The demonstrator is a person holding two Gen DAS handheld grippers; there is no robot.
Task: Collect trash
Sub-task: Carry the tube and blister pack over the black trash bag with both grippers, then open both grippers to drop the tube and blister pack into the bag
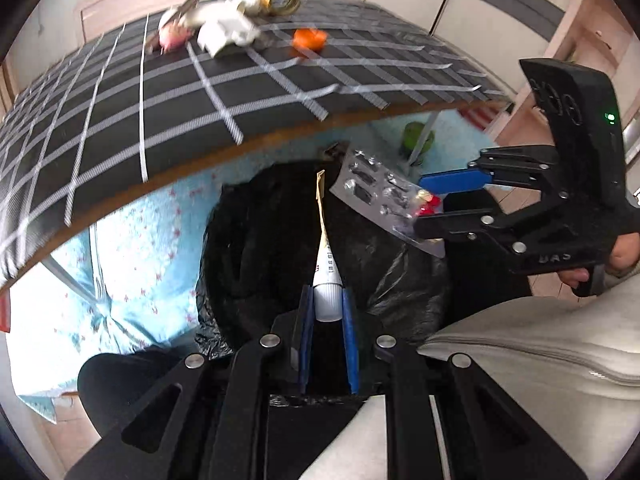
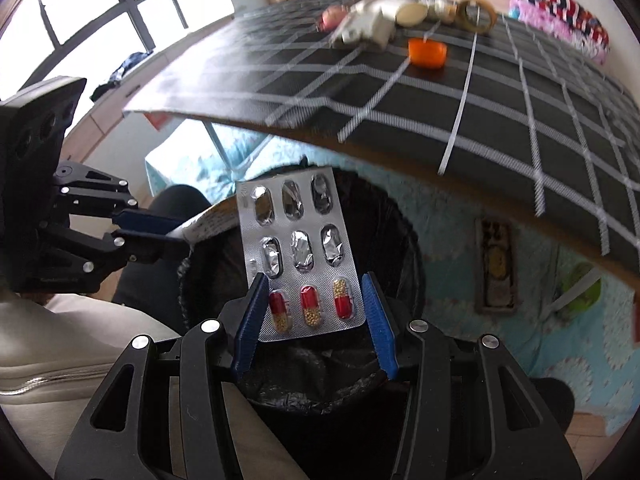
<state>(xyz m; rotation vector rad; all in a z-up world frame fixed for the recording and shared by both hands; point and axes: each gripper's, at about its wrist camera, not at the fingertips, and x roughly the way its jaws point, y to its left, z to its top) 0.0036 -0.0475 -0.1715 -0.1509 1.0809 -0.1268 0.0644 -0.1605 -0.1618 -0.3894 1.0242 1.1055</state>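
Observation:
My left gripper (image 1: 326, 300) is shut on the white cap end of a squeezed tube (image 1: 325, 264), held over a bin lined with a black bag (image 1: 256, 240). The tube also shows in the right wrist view (image 2: 208, 228). My right gripper (image 2: 316, 300) is shut on the edges of a silver pill blister pack (image 2: 300, 248), held over the same bin (image 2: 400, 248). The pack has three red-and-yellow capsules left. The pack (image 1: 376, 192) and the right gripper (image 1: 440, 204) show in the left wrist view, just right of the tube.
A table with a black checked cloth (image 1: 180, 96) stands behind the bin. On it lie an orange cap (image 1: 308, 38), a white box (image 1: 224, 32), a tape roll (image 1: 280, 0) and a pink item (image 1: 172, 34). A light-blue cloth (image 1: 132, 248) hangs below.

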